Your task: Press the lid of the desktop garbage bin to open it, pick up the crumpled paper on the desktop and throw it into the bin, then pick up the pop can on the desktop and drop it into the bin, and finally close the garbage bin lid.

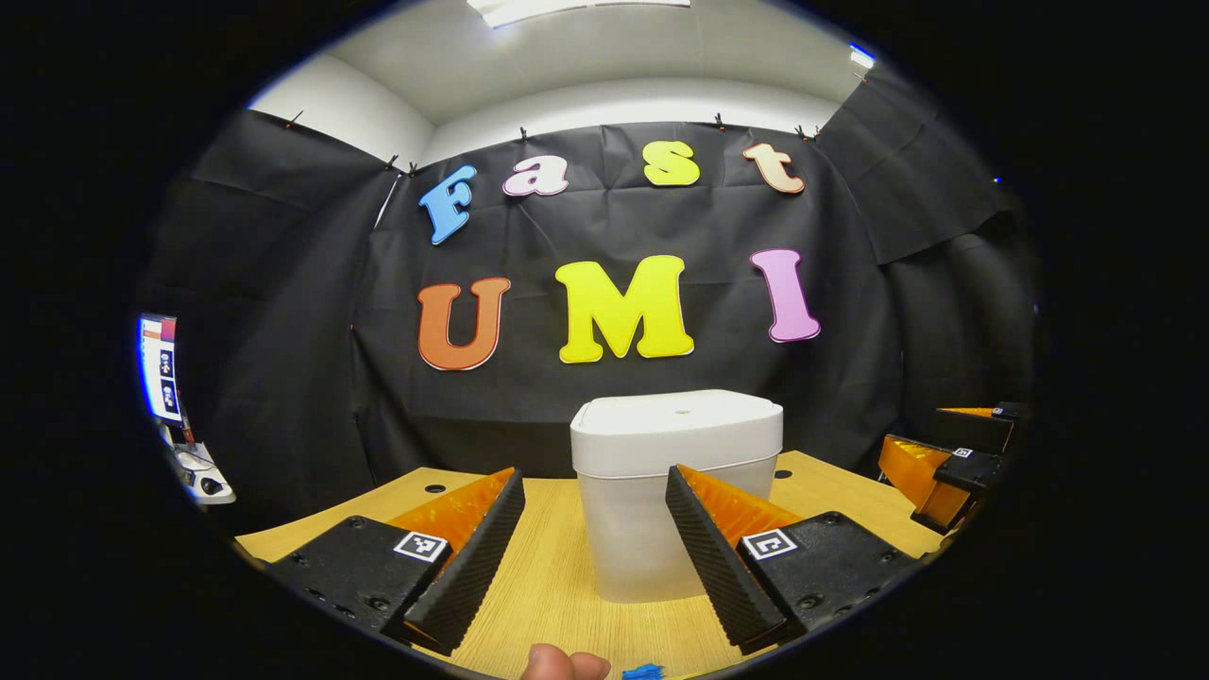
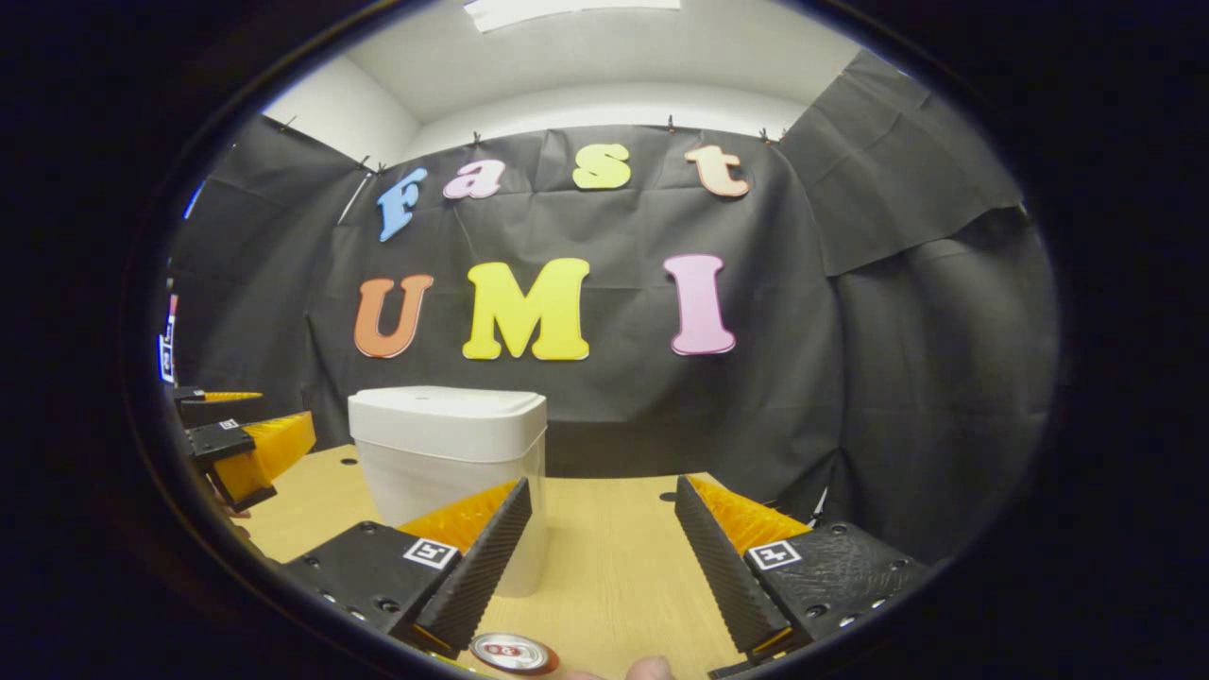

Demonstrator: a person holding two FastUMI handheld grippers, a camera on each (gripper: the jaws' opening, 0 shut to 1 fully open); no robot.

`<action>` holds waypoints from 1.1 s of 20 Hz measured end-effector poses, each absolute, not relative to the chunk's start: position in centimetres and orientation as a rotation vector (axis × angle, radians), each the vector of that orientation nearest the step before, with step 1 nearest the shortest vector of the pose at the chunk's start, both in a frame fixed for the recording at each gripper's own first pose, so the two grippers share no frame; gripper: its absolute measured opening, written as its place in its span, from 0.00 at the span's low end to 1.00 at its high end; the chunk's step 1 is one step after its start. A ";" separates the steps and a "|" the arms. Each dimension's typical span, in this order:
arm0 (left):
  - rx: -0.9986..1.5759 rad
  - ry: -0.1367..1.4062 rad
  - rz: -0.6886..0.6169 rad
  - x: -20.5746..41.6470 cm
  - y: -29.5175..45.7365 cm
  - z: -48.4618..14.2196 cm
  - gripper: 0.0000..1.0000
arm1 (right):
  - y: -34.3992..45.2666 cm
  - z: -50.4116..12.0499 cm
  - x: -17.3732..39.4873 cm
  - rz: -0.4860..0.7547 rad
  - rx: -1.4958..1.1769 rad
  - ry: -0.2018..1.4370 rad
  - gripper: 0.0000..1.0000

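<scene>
The white desktop bin (image 1: 675,491) stands upright on the wooden table (image 1: 557,586) with its lid (image 1: 680,416) down. My left gripper (image 1: 593,480) is open just in front of it, its fingers framing the bin's body without touching it. In the right gripper view the bin (image 2: 449,463) stands to the left, partly behind my left-hand finger. My right gripper (image 2: 603,486) is open over bare table (image 2: 614,567). The top of the pop can (image 2: 515,654) shows at the bottom edge, below and between the fingers. Each gripper appears in the other's view: right gripper (image 1: 945,463), left gripper (image 2: 241,444).
Black cloth walls close off the back and sides right behind the bin. Cable holes (image 1: 434,488) pierce the tabletop. A small screen device (image 1: 161,368) stands at the far left. A person's fingertip (image 1: 565,664) and a blue scrap (image 1: 644,671) sit at the bottom edge.
</scene>
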State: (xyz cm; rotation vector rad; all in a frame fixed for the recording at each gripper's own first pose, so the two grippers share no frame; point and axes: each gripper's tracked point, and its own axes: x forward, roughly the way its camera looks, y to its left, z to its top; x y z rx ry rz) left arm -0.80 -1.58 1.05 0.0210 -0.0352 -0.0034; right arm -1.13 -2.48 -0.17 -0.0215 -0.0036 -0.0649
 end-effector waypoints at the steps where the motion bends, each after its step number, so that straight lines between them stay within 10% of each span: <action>1: 0.020 -0.034 -0.002 -0.8 -1.6 1.0 0.97 | -2.6 -0.1 -1.1 -0.067 -0.018 -0.004 0.95; 9: 0.019 -0.038 0.004 -0.5 -1.0 1.0 0.97 | -1.0 0.9 -0.9 -0.014 -0.032 0.007 0.94; 16: 0.024 -0.025 0.022 -0.7 0.4 0.2 0.98 | 2.5 1.2 1.0 0.121 -0.003 0.106 0.72; 22: 0.020 -0.015 0.033 -0.8 1.3 -0.2 0.98 | 5.7 1.8 3.5 0.221 0.038 0.201 0.18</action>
